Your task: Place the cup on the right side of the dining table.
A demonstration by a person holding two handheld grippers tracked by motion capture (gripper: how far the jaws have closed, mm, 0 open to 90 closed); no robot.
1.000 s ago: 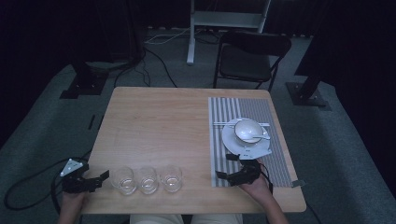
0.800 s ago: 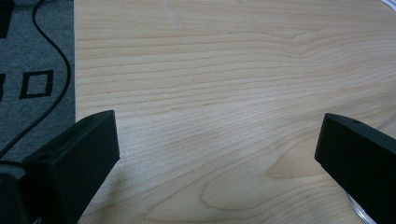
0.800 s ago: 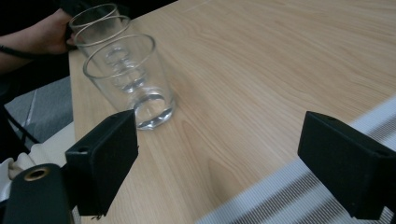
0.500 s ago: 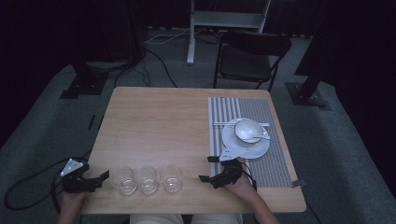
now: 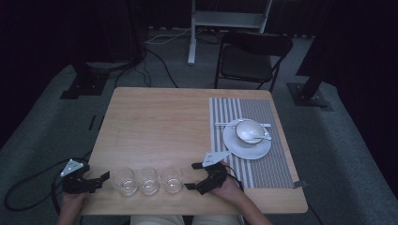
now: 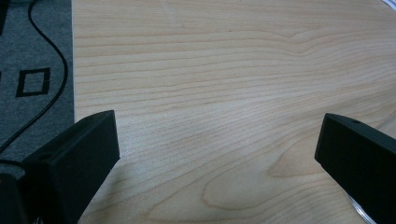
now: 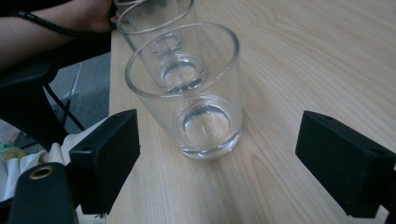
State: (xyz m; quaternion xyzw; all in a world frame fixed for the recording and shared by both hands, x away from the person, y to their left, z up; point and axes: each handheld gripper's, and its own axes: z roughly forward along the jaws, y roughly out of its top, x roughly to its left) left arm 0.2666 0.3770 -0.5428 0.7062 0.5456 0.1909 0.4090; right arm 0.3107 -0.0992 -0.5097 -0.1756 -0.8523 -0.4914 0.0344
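Observation:
Three empty clear glasses stand in a row near the table's front edge: left (image 5: 124,180), middle (image 5: 148,179) and right (image 5: 172,183). My right gripper (image 5: 191,176) is open just right of the right glass (image 7: 201,102), which stands a little ahead of its spread jaws, untouched. Behind that glass the middle glass (image 7: 159,28) lines up. My left gripper (image 5: 101,180) lies open at the front left corner, its tips just short of the left glass. Bare wood lies between its jaws (image 6: 217,140), and a glass rim (image 6: 362,212) peeks in beside the right jaw.
A striped placemat (image 5: 234,108) lies at the table's right, carrying a white plate (image 5: 234,145), a bowl (image 5: 248,130) with a spoon, and chopsticks (image 5: 225,124). A black chair (image 5: 253,56) stands beyond the far edge. Cables trail on the grey floor (image 5: 42,140).
My right gripper has moved left off the placemat's front edge to the right glass. The left gripper and the glasses have stayed put.

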